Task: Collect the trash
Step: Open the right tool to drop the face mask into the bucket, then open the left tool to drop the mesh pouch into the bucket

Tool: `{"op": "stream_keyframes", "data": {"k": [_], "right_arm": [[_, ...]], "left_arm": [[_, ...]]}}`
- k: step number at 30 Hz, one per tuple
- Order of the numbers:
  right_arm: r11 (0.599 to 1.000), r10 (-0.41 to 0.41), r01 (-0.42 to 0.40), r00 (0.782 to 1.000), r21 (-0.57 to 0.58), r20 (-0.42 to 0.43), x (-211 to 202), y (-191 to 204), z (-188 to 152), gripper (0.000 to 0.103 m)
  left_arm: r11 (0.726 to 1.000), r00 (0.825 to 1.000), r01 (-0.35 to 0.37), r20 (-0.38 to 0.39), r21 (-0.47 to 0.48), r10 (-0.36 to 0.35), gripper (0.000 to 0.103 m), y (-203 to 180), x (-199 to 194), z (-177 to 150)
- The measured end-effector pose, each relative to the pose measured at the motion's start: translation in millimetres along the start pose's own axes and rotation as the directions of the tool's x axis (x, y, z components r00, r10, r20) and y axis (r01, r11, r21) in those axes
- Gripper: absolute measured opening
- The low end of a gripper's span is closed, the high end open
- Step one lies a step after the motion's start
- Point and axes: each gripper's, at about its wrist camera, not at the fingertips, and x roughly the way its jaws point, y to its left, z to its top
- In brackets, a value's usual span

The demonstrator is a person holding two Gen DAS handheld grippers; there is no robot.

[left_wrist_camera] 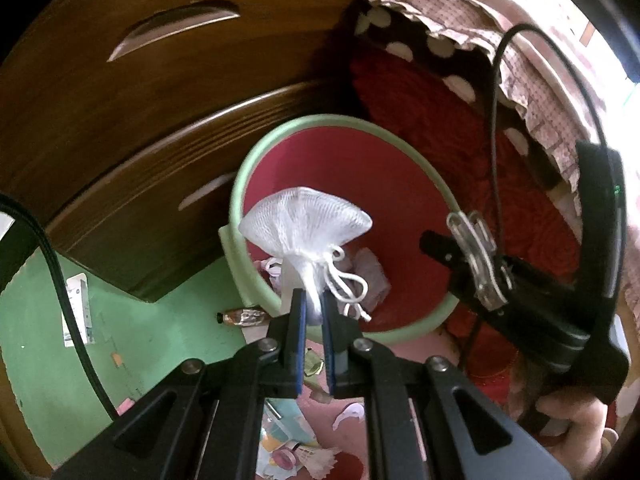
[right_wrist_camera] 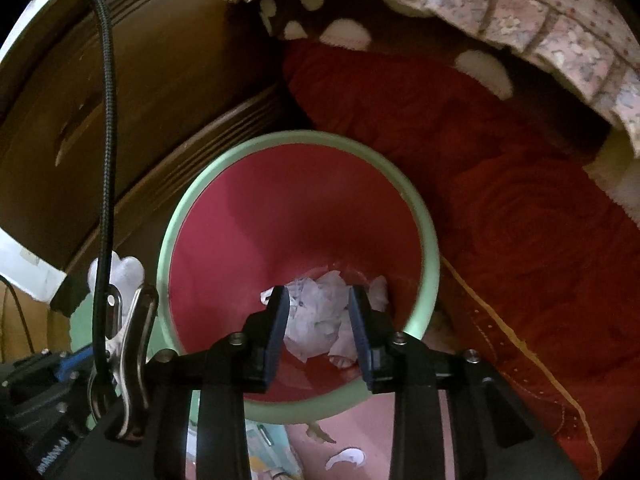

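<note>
The left hand-held gripper pinches a white mesh pouch above the green-rimmed bin. The right hand-held gripper, jaws apart and empty, hangs over crumpled paper inside the bin. A wooden drawer unit and red bedding flank the bin.

The mesh pouch hides part of the bin's bottom and the crumpled paper there. In the right wrist view the black fingers cover the edges of the paper wad. Scraps on the floor run off the lower edge, their print too small to read. A hand is cut off at the corner.
</note>
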Motion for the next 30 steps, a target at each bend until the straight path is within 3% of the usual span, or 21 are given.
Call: {"op": "stream_keyframes", "data": {"k": [11, 30], "right_arm": [[0.999, 0.016, -0.016, 1.000, 0.034, 0.016, -10.4, -7.7, -4.4, 0.032], [0.997, 0.034, -0.035, 0.999, 0.074, 0.006, -8.1, -20.0, -3.3, 0.032]], "left_arm": [[1.000, 0.998, -0.004, -0.064, 0.029, 0.006, 0.007, -15.0, 39.0, 6.2], [0.998, 0.995, -0.008, -0.095, 0.066, 0.014, 0.008, -31.5, 77.6, 11.7]]}}
